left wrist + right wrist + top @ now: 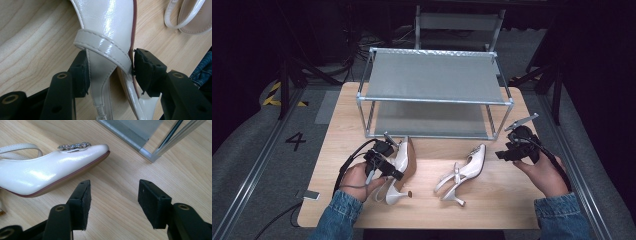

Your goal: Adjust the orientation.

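While the left gripper (110, 72) brackets the rear of the left shoe (401, 167), its jaws sit on either side of the slingback strap (105, 47) and the narrow waist of the sole, the right-hand pad touching the sole edge and the left-hand pad close against the strap. Whether both pads actually press is hard to tell from the left gripper view, so the grip should be judged partial at best. This shoe lies on its side near the front left of the table (492, 205), heel (393, 196) toward the person. Risk one: the glossy upper is slick and the strap is soft, so a lift from here could let the shoe pivot about the pads, or slide out heel first. Risk two: a squeeze on the strap alone would crush it without securing the sole.

Farther right, the right shoe (464, 172) rests on the table, toe with its jewelled trim (73, 146) pointing toward the rack (434, 100). The right gripper (113, 202) hovers just beside that toe, jaws parted about halfway and holding nothing. Risk three: a careless approach would nudge this shoe rather than straddle it. Beyond both shoes, the rack's front rail stands near enough that a tilted shoe could catch on it on the way to a shelf.
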Available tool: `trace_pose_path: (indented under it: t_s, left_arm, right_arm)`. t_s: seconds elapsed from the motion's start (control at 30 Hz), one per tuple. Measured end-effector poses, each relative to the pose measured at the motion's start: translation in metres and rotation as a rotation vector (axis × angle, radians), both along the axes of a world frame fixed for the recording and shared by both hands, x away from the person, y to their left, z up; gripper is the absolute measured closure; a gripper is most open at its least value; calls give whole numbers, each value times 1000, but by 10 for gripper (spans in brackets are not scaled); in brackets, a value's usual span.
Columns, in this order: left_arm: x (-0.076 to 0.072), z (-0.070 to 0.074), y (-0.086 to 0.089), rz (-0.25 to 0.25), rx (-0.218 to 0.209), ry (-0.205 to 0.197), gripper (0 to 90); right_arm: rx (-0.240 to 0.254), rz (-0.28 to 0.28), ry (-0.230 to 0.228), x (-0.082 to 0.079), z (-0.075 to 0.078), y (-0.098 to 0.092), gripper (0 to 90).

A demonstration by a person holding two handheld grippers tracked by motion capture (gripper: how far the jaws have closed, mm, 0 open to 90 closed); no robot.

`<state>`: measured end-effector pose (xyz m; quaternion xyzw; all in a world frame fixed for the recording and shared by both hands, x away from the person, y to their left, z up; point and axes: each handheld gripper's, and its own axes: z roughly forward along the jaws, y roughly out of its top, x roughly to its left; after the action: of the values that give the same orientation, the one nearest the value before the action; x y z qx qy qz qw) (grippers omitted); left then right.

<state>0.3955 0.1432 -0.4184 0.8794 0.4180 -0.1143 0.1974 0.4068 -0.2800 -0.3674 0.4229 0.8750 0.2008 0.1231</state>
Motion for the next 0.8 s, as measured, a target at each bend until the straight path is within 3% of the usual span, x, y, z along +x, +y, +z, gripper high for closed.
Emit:
trace_pose_path:
  t_s: [0.17, 0.2, 0.23, 0.4, 0.5, 0.53, 0.6, 0.8]
  left_arm:
    - [-3, 6, -3, -8, -7, -30, 548]
    - [-4, 9, -2, -11, -19, -39, 586]
    - [-5, 12, -1, -12, -27, -52, 680]
    - [-10, 19, -5, -39, 2, -88, 732]
    - [-15, 29, -9, -49, 91, -158, 764]
    - [-15, 29, -9, -49, 91, -158, 769]
    - [-17, 33, -8, -36, 157, -194, 770]
    - [-15, 40, 8, 41, 215, -202, 766]
  right_arm:
    - [-6, 1, 2, 1, -1, 0, 438]
    - [-8, 1, 2, 1, -1, 0, 439]
    - [-9, 1, 1, 1, -2, 0, 439]
    - [-12, 5, 5, 1, -3, 1, 440]
    - [-16, 9, 9, 1, -4, 3, 440]
    - [-16, 9, 9, 1, -4, 3, 440]
    - [-6, 11, 11, 1, -3, 2, 439]
    - [2, 15, 14, 1, -3, 3, 440]
